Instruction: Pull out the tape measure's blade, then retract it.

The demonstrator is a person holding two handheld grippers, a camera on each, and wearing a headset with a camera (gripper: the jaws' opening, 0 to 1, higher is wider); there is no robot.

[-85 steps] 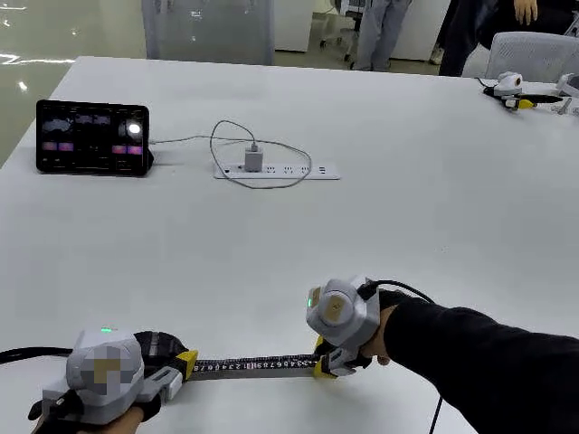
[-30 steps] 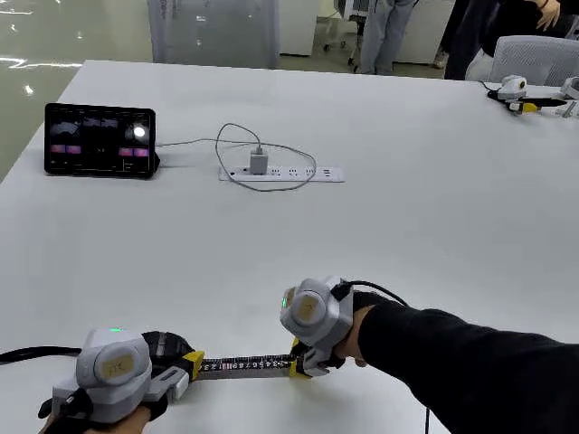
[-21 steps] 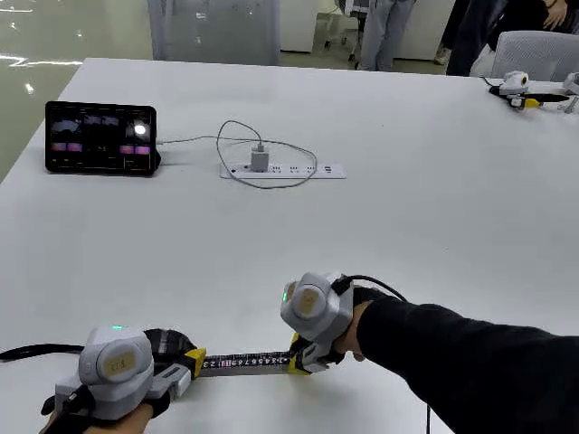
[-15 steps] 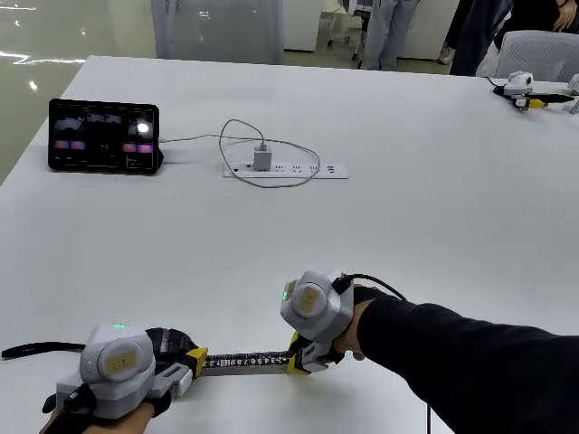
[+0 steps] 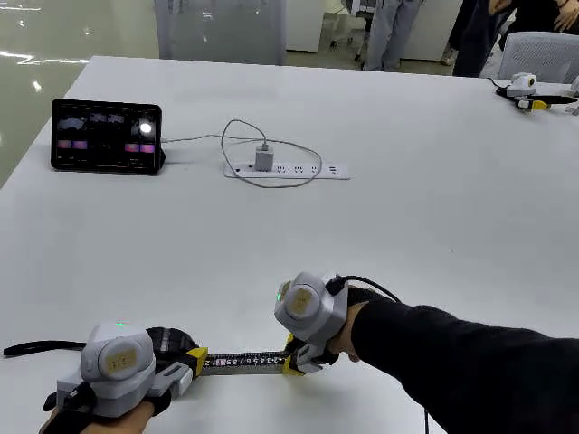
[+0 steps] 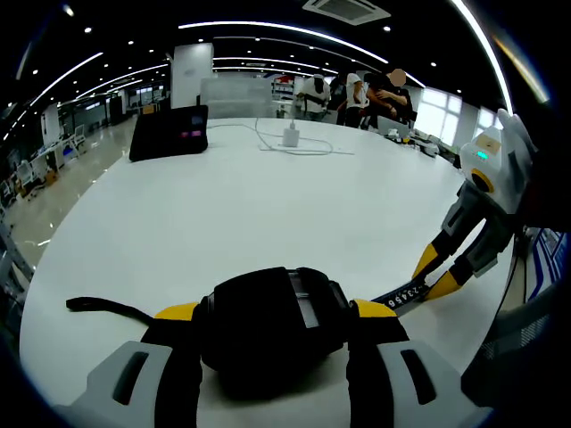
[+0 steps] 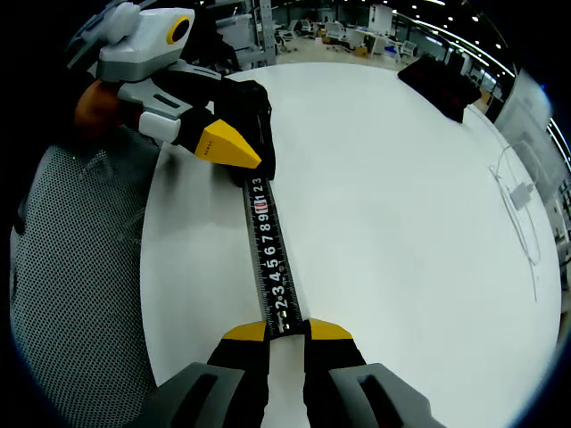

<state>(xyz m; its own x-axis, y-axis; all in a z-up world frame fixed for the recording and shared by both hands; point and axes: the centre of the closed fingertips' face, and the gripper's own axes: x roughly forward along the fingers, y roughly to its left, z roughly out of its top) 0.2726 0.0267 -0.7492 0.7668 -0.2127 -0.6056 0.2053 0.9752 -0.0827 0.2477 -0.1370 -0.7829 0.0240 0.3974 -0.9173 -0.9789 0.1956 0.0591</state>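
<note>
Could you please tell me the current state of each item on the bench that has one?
tape measure case: gripped on both sides
blade: partly pulled out, lying flat
left tool: shut on the tape measure case
right tool: shut on the blade's end
tablet: screen lit
charger: plugged into the power strip

table [image 5: 425, 163] white, smooth, slight sheen. tape measure case [image 6: 272, 325] black matt plastic. blade [image 7: 268, 259] smooth, printed. tablet screen [image 5: 107, 136] glossy, floor [image 5: 54, 36] shiny too.

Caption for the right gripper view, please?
Right gripper pinches the blade tip while left gripper clamps the tape measure.
</note>
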